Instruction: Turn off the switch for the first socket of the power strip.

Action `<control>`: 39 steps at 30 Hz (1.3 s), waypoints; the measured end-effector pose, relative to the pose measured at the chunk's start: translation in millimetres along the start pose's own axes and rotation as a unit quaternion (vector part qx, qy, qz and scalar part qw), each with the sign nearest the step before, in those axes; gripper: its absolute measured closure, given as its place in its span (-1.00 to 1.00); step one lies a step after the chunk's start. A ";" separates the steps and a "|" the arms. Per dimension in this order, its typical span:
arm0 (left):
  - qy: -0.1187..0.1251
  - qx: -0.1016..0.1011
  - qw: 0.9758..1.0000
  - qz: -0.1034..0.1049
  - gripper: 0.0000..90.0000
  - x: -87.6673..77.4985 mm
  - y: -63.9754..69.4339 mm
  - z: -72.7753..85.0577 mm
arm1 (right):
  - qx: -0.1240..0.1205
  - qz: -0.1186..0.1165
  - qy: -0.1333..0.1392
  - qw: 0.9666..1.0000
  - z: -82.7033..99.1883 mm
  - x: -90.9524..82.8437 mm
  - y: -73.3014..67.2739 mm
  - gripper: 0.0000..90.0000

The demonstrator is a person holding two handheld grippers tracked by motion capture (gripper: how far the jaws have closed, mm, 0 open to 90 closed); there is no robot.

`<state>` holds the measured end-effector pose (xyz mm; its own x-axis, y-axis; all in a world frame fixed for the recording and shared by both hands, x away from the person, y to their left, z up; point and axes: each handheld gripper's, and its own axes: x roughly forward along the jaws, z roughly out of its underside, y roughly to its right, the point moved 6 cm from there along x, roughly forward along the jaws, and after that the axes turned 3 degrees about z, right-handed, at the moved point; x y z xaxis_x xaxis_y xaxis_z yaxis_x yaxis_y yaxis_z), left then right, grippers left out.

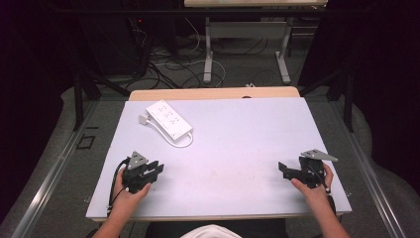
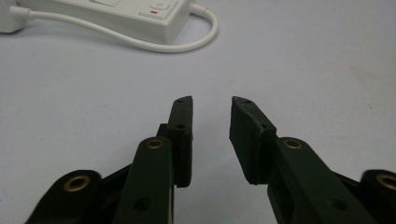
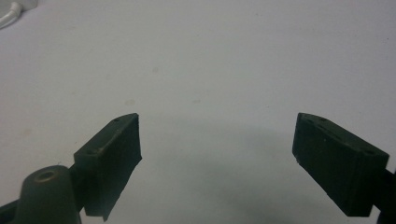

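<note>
A white power strip (image 1: 169, 119) lies at the back left of the table, its white cable (image 1: 174, 140) looped along its near side. The left gripper view has the strip (image 2: 116, 11) and cable (image 2: 187, 44) just ahead. My left gripper (image 1: 157, 168) rests near the front left, jaws a little apart and holding nothing (image 2: 211, 103). Near the front right, my right gripper (image 1: 281, 169) points left with its jaws wide apart over bare tabletop (image 3: 217, 123), also holding nothing.
The pale grey table top (image 1: 233, 144) has a wooden strip (image 1: 213, 93) along its far edge. Beyond it are the floor, tangled cables (image 1: 168, 64) and another table's metal legs (image 1: 208, 49). Dark curtains flank both sides.
</note>
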<state>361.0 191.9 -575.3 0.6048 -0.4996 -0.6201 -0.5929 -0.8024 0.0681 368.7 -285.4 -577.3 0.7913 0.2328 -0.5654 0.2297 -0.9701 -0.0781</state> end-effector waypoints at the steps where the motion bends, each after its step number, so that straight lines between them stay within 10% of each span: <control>1: -0.005 -0.002 1.000 0.003 0.63 0.0 1.1 0.7 | 0.000 -0.001 -0.001 1.000 0.1 0.0 0.1 -0.68; 14: -0.045 -0.031 0.998 -0.003 1.00 1.0 6.9 4.1 | 0.003 -0.007 -0.008 1.000 0.9 1.1 -0.4 -0.67; 39: -0.066 -0.132 0.989 -0.032 1.00 6.5 -12.9 -16.2 | 0.014 -0.003 -0.013 1.000 3.4 4.8 0.3 -0.67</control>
<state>381.2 193.6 -567.5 0.5516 -0.4126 -0.7249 -0.3860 -0.8967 0.2167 370.6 -284.8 -582.8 0.7747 0.2371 -0.5862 0.2184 -0.9703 -0.1039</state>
